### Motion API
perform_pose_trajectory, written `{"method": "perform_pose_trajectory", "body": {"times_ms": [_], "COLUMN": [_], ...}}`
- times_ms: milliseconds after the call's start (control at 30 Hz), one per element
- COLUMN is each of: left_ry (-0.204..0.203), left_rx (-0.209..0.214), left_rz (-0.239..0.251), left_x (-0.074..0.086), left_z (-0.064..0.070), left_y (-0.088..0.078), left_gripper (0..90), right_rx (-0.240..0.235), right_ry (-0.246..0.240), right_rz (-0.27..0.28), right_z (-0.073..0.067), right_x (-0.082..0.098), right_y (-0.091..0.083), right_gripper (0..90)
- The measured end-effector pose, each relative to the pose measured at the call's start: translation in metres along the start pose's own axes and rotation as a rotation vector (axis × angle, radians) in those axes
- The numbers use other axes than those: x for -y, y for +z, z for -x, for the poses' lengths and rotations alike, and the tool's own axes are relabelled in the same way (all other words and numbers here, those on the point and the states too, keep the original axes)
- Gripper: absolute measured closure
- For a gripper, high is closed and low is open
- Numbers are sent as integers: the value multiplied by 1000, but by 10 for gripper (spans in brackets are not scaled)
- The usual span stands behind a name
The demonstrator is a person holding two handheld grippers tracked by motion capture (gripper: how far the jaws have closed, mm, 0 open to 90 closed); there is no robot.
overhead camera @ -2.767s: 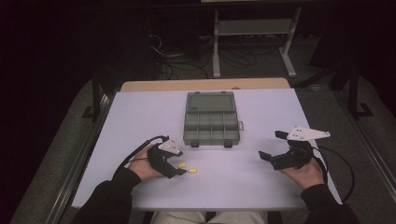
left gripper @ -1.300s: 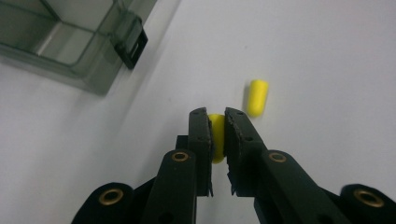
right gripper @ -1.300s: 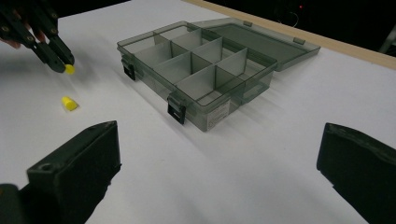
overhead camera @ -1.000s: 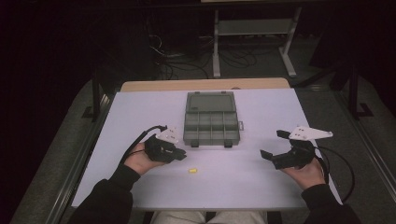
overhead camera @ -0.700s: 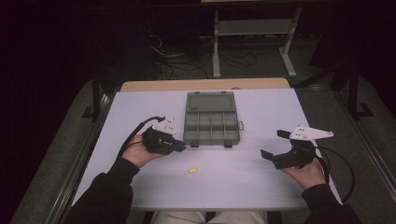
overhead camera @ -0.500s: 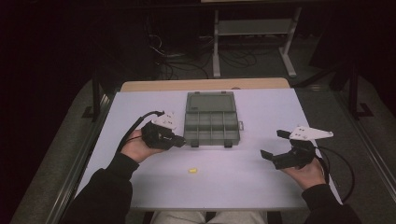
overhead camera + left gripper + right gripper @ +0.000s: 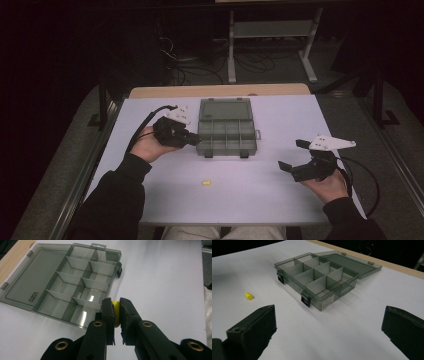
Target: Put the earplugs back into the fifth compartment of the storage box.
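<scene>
Our left gripper (image 7: 117,311) pinches a yellow plug (image 7: 115,312) at the box's (image 7: 226,135) nine o'clock; released early, it could bounce off a divider.

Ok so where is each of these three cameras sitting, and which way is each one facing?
High view: above the person's side, facing forward and down on the white table; both forearms, left gripper, right gripper.
Left gripper view: rides the left gripper, looks along its jaws, shut on a yellow piece, toward the compartment box.
Right gripper view: rides the right gripper, looks between open jaws at the box and a second yellow piece.
Shared: all three show the box.
</scene>
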State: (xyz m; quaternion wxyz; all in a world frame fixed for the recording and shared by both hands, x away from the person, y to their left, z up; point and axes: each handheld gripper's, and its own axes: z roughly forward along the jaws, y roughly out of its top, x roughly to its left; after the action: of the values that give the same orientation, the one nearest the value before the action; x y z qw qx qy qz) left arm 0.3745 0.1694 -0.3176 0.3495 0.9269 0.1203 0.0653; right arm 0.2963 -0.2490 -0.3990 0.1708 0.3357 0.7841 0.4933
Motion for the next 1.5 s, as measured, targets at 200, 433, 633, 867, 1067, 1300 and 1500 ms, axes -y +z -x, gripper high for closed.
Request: {"method": "perform_pose_trajectory", "body": {"times_ms": [200, 433, 633, 867, 1067, 1300, 1500], "left_ry": [-23, -45, -92, -107, -123, -126, -141], "left_rx": [-7, -15, -22, -28, -14, -6, -4], "left_rz": [-2, -9, -17, -31, -63, -73, -114], "left_x": [-2, -2, 3, 6, 10, 14, 24], "left_z": [-14, -23, -35, -43, -47, -48, -51], "left_y": [11, 24, 38, 50, 66, 76, 88], "left_gripper": [831, 831, 835, 834, 829, 827, 822], "right_rx": [-4, -13, -12, -18, -19, -22, -26], "right_ry": [-1, -6, -6, -13, -18, -19, -19], "right_rz": [-2, -3, -5, -17, -18, -24, -27], "right_z": [0, 0, 0, 0, -1, -2, -2], "right_x": [0, 0, 0, 0, 0, 0, 0], "right_y": [1, 2, 2, 5, 5, 6, 7], "right_gripper": [0, 0, 0, 0, 0, 0, 0]}}
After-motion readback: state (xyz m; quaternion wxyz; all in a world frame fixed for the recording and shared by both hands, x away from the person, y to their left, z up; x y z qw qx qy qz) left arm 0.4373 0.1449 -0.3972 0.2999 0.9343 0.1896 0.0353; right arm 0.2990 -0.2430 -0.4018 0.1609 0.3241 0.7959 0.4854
